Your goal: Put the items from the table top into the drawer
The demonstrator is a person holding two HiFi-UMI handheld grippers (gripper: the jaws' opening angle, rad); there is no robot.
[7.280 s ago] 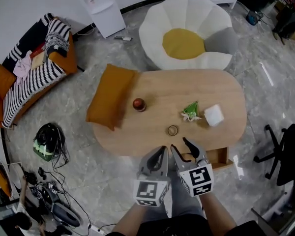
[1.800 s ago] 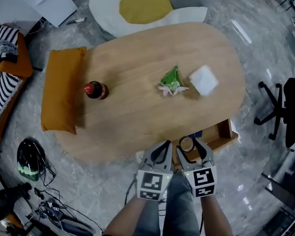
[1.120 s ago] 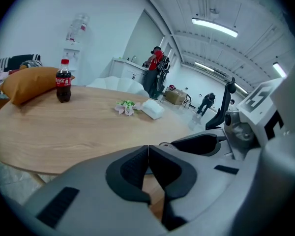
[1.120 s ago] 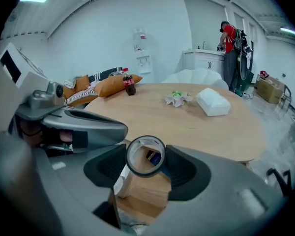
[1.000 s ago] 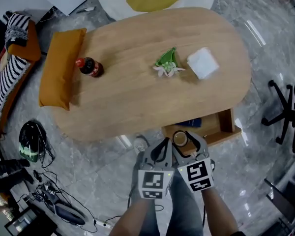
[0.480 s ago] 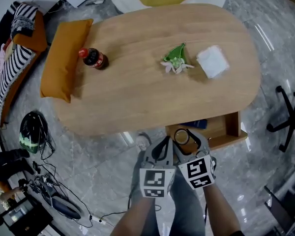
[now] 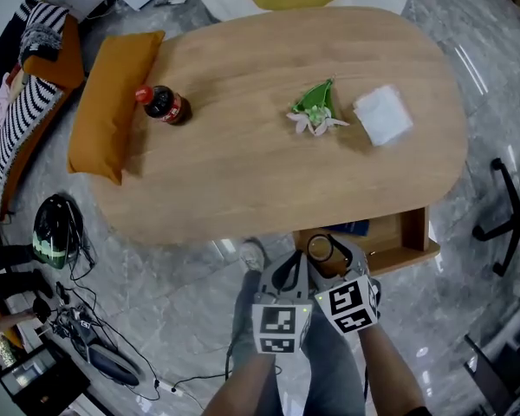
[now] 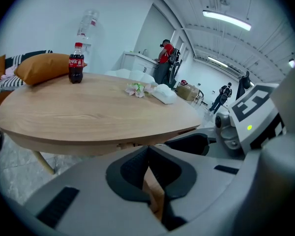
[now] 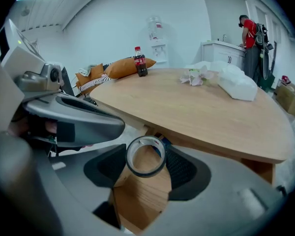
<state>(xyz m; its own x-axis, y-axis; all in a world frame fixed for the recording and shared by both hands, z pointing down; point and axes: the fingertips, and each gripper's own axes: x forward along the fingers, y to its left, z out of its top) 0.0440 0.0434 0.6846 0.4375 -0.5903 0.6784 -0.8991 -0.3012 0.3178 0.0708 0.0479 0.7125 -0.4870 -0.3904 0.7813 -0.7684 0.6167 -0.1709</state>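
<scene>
My right gripper (image 7: 329,251) is shut on a roll of clear tape (image 7: 320,249), which hangs over the left end of the open wooden drawer (image 7: 390,237). In the right gripper view the tape roll (image 9: 146,156) sits upright between both pads, with the drawer floor (image 9: 140,198) below it. My left gripper (image 7: 289,271) is beside it on the left, shut and empty; its jaws (image 8: 148,150) meet. On the table top (image 7: 243,172) lie a cola bottle (image 7: 163,104), a green-and-white flower (image 7: 316,111) and a white tissue pack (image 7: 383,115).
A blue item (image 7: 351,228) lies at the drawer's back. An orange cushion (image 7: 113,102) overhangs the table's left end. A black office chair (image 7: 513,224) stands to the right, a helmet (image 7: 56,239) and cables (image 7: 95,345) lie on the floor at left. People stand far off (image 8: 225,93).
Both grippers have sunk together, carrying the tape roll lower in front of the table edge and over the open drawer. The items on the table have not moved.
</scene>
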